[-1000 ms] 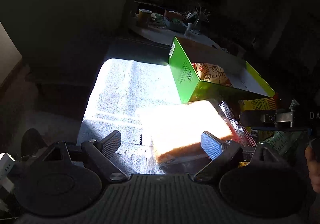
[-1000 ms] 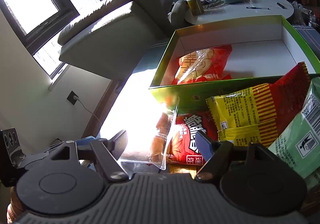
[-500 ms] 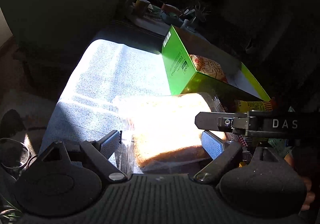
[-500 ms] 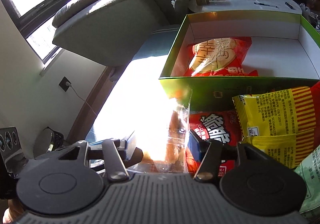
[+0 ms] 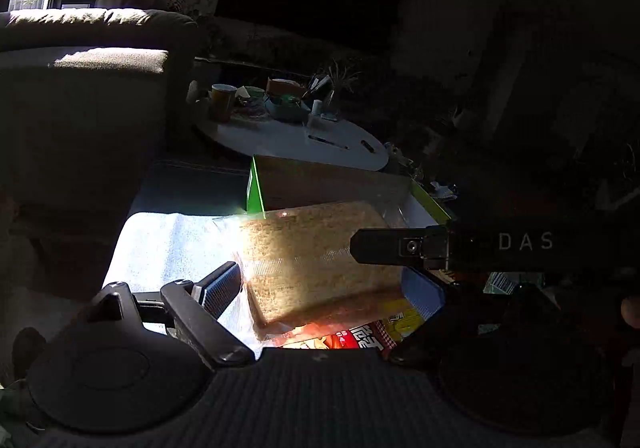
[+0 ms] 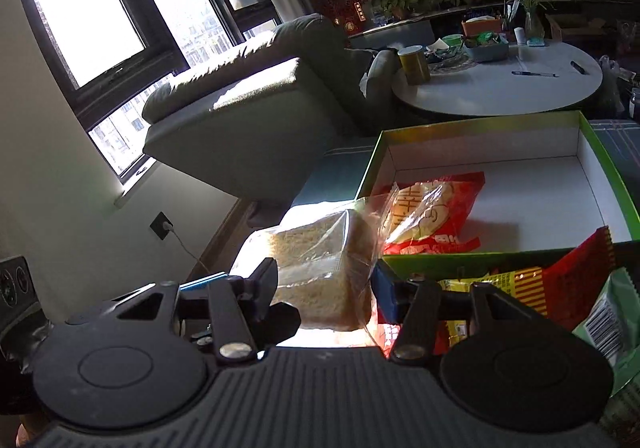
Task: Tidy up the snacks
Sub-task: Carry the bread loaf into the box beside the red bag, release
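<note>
A loaf of sliced bread in a clear bag (image 5: 316,268) (image 6: 324,268) is lifted off the sunlit cloth, near the green box's (image 6: 472,260) front left corner. My left gripper (image 5: 324,288) is shut on the bag from its two sides. My right gripper (image 6: 326,282) is shut on it too, and one of its fingers (image 5: 380,246) crosses the left wrist view. The box (image 5: 256,192) holds a red snack bag (image 6: 432,212). Red (image 6: 576,280), yellow (image 6: 516,284) and green (image 6: 608,320) snack packs lie in front of the box.
A grey armchair (image 6: 248,112) stands to the left, under a window. A round white table (image 6: 500,84) with a mug, bowls and pens stands behind the box. A wall socket (image 6: 162,226) is at lower left.
Both grippers closed on the bread bag and raised it off the cloth; it now hangs higher, near the box's front left corner.
</note>
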Demonstrator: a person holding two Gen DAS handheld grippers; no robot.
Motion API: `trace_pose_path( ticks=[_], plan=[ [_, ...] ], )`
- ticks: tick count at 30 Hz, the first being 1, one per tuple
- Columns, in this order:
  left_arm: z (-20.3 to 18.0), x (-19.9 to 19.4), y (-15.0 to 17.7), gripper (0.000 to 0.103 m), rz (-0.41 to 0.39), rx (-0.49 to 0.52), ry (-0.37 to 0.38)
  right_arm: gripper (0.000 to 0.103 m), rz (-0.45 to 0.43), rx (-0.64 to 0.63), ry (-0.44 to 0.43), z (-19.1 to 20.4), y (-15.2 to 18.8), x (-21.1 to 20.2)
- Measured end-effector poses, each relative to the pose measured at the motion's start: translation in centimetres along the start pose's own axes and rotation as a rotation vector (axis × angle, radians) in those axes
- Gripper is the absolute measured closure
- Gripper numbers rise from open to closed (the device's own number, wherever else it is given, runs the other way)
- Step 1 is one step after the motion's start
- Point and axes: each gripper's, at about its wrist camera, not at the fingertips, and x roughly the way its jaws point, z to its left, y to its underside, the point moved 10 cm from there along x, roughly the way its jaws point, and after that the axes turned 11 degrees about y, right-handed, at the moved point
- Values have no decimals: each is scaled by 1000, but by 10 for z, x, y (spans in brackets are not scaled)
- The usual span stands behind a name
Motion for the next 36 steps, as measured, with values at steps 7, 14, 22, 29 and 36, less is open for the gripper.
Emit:
trace_pose_path(
  ticks=[7, 14, 22, 29, 36],
  plan=[
    [-52, 46, -43, 17, -19, 107, 52, 13, -74, 55, -3, -55, -44, -24],
    [-81, 110, -52, 16, 35, 155, 89, 13, -59, 124, 37, -107, -58, -10],
    [-78, 165, -30, 16, 136, 117, 98, 13, 16, 212, 39, -152, -51, 26],
    [-70, 195, -17, 16, 203, 99, 97, 13, 51, 226, 58, -170, -41, 45],
    [-63, 206, -11, 17, 224, 75, 121, 12, 55, 237, 84, -183, -37, 49]
  ],
)
